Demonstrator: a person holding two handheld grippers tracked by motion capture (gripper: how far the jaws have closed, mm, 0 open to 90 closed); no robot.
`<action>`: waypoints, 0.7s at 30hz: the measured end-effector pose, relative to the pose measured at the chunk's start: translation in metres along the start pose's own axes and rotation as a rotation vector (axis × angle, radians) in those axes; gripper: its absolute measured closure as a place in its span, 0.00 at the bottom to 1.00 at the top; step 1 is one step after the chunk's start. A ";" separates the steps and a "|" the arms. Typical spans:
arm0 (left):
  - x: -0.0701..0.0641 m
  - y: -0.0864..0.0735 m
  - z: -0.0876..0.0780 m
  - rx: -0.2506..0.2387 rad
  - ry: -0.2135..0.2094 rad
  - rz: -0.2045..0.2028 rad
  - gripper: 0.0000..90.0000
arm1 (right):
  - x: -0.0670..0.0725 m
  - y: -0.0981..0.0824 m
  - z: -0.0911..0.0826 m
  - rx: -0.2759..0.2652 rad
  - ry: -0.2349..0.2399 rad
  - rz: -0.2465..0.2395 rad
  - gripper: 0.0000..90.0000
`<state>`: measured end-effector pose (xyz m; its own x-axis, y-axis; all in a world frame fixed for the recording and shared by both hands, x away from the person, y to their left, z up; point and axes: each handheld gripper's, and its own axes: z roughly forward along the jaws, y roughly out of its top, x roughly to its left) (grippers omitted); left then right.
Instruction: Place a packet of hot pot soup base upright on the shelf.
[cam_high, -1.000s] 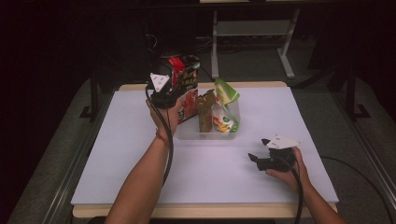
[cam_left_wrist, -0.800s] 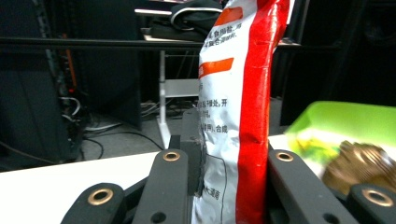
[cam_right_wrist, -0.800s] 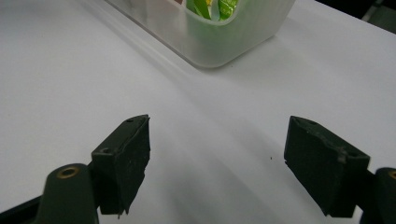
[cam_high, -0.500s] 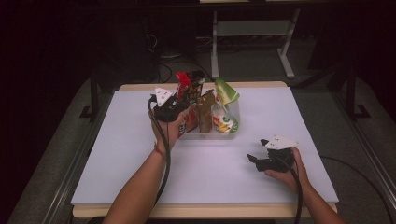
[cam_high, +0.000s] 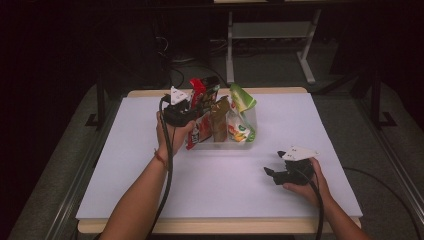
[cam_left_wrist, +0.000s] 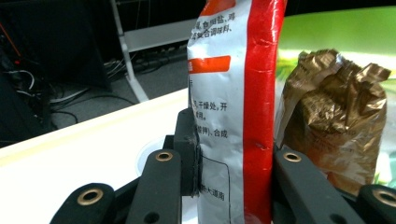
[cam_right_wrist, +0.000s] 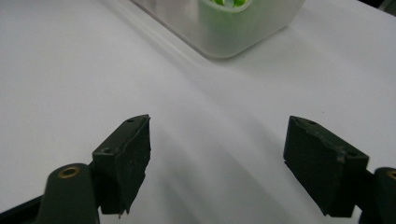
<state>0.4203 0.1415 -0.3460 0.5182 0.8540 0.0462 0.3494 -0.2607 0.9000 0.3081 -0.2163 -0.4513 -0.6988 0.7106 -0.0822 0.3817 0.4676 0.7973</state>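
A tall red-and-white snack packet (cam_high: 197, 92) (cam_left_wrist: 233, 93) stands upright at the left end of a clear plastic bin (cam_high: 248, 139). My left gripper (cam_high: 194, 114) (cam_left_wrist: 233, 151) has its jaws on either side of the packet, pads still touching it; the jaws have just been opening a little. A crumpled brown packet (cam_high: 219, 117) (cam_left_wrist: 336, 116) and a green packet (cam_high: 242, 100) stand in the same bin. My right gripper (cam_high: 272, 174) (cam_right_wrist: 217, 158) rests open on the white table at the front right, with nothing between its fingers.
The white table top (cam_high: 150, 190) has free room in front of and beside the bin. A corner of the bin (cam_right_wrist: 233, 32) lies ahead of the right gripper. A metal stand (cam_high: 270, 35) is on the floor beyond the table's far edge.
My left gripper has come down and to the right, bringing the red packet from above the bin into its left end. The right gripper has not moved.
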 end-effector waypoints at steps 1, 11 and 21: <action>0.000 0.002 0.000 0.011 -0.005 0.002 0.80 | 0.000 0.000 0.001 0.006 0.002 0.000 0.25; -0.002 0.000 0.001 -0.049 0.027 -0.022 0.85 | 0.001 0.000 0.002 0.014 0.018 -0.009 0.25; 0.001 0.009 0.008 -0.235 0.109 -0.092 0.86 | 0.001 0.000 0.002 0.010 0.027 -0.009 0.25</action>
<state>0.4304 0.1362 -0.3418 0.4013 0.9159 -0.0052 0.1939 -0.0794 0.9778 0.3085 -0.2143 -0.4528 -0.7184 0.6918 -0.0728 0.3816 0.4794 0.7903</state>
